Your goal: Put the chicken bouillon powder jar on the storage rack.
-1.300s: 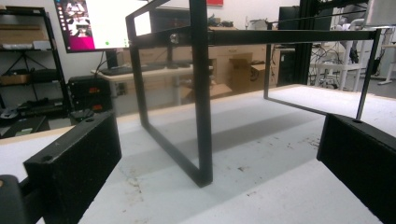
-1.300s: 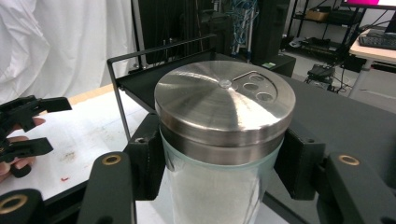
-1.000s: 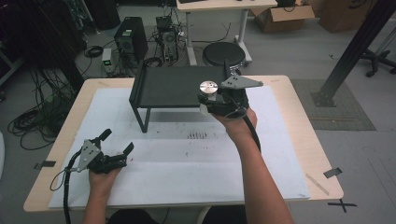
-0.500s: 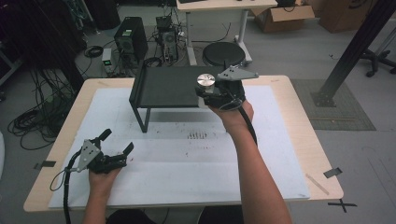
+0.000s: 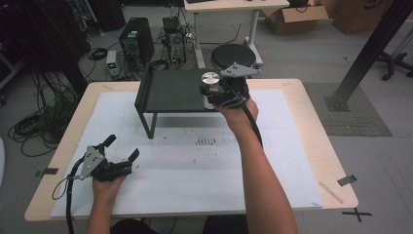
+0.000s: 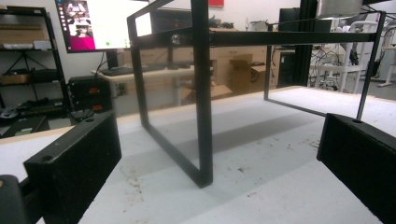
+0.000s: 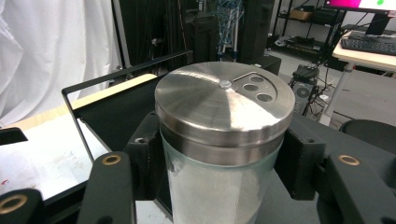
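A glass shaker (image 5: 210, 78) with a shiny perforated metal lid is held upright at the right end of a black metal shelf (image 5: 168, 90) standing at the back of the table. My right gripper (image 5: 212, 93) is shut on the shaker's body just under the lid (image 7: 224, 100), with a pad on each side of the glass (image 7: 219, 186). I cannot tell whether the shaker's base touches the shelf top (image 7: 116, 109). My left gripper (image 5: 122, 146) rests open near the table's front left corner. Its jaws stand wide apart with nothing between them, pointing at the shelf's front leg (image 6: 201, 116).
A white sheet (image 5: 195, 161) with dark marks at its middle covers the wooden table (image 5: 311, 126). Behind the table are a round black stool (image 5: 234, 54), a computer tower (image 5: 134, 41) and cables on the floor. A black post (image 5: 365, 53) rises at the right.
My right gripper has carried the shaker a little farther back and left over the shelf's right end. The left gripper has stayed put.
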The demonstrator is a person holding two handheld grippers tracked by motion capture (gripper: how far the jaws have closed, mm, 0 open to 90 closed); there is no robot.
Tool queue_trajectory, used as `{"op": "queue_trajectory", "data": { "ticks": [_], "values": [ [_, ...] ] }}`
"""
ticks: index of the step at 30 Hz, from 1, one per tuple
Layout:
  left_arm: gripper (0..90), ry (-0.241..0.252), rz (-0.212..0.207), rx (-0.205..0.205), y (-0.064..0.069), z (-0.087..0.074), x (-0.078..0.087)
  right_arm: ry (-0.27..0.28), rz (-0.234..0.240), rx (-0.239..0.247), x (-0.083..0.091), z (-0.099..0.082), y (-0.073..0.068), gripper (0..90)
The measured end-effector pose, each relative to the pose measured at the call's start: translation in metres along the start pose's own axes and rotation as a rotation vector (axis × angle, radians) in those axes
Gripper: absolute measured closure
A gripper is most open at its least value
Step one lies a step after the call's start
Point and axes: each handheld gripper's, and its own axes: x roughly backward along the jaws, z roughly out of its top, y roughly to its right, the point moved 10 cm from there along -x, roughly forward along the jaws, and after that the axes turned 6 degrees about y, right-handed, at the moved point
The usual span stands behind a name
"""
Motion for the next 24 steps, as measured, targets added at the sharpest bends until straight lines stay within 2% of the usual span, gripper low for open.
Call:
{"op": "queue_trajectory", "data": {
  "ticks": [24],
  "values": [
    [0.2,-0.001,0.001,0.002,0.0,0.0,0.0,-0.041,-0.032,-0.023,-0.025,-0.01,0.012,43.0]
  ]
}}
